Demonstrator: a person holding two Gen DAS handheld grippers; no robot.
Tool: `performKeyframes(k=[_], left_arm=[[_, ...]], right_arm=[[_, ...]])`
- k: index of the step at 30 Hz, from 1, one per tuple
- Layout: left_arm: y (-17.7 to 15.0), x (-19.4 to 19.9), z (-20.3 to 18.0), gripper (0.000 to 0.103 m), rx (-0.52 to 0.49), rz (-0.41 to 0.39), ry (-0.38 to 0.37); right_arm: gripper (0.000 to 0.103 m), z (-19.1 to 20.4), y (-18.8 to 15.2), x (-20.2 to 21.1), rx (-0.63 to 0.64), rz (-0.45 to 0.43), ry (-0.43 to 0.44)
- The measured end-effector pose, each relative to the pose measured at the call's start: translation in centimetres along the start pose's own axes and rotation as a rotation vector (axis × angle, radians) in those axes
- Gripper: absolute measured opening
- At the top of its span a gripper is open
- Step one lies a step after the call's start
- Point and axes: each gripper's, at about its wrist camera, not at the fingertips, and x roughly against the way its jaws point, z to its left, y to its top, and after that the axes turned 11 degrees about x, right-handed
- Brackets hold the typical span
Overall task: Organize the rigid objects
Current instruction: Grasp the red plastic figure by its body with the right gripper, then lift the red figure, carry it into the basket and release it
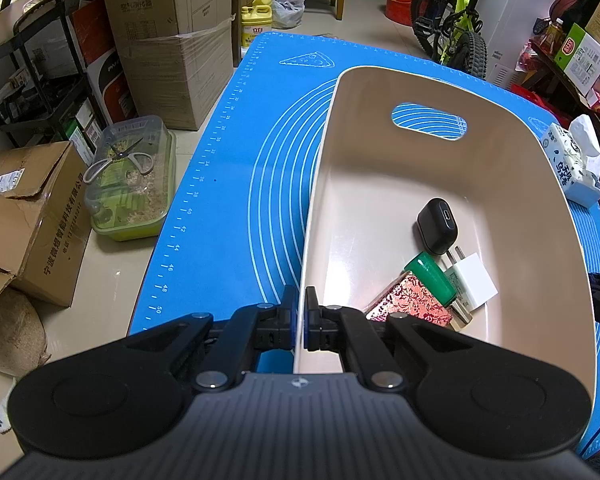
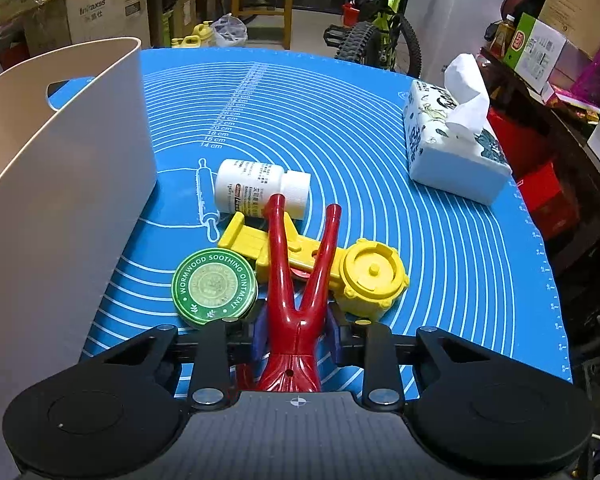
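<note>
Beige plastic fills the right half of the left wrist view: the bin sits on the blue mat, and the left gripper is clenched on its near rim at bottom centre, pads pinching the thin wall. Four pieces are already down in the bin's lower right: a black charging case, a white plug adapter, a green cylinder and a red floral box — so I'd call the sorting well started, not finished. Over to the right wrist view: the bin wall stands at the left edge, and the right gripper at bottom centre is grasping the red Y-shaped slingshot, glossy hard plastic, forks pointing up-frame over the pile. Left on the mat at centre: a white pill bottle lying on its side, a yellow toy piece beneath the forks, a green ointment tin. A tissue pack sits upper right.
</note>
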Motion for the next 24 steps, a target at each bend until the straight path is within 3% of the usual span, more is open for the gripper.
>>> performKeyframes(k=[9,24], left_arm=[[0.0,0.0,0.0,0.005,0.001,0.000,-0.001],[0.0,0.0,0.0,0.005,0.000,0.000,0.000]], right_arm=[[0.038,-0.7,0.2,3.1,-0.068,-0.047,0.009],[0.038,-0.7,2.4,11.2,-0.132,-0.326,-0.042]])
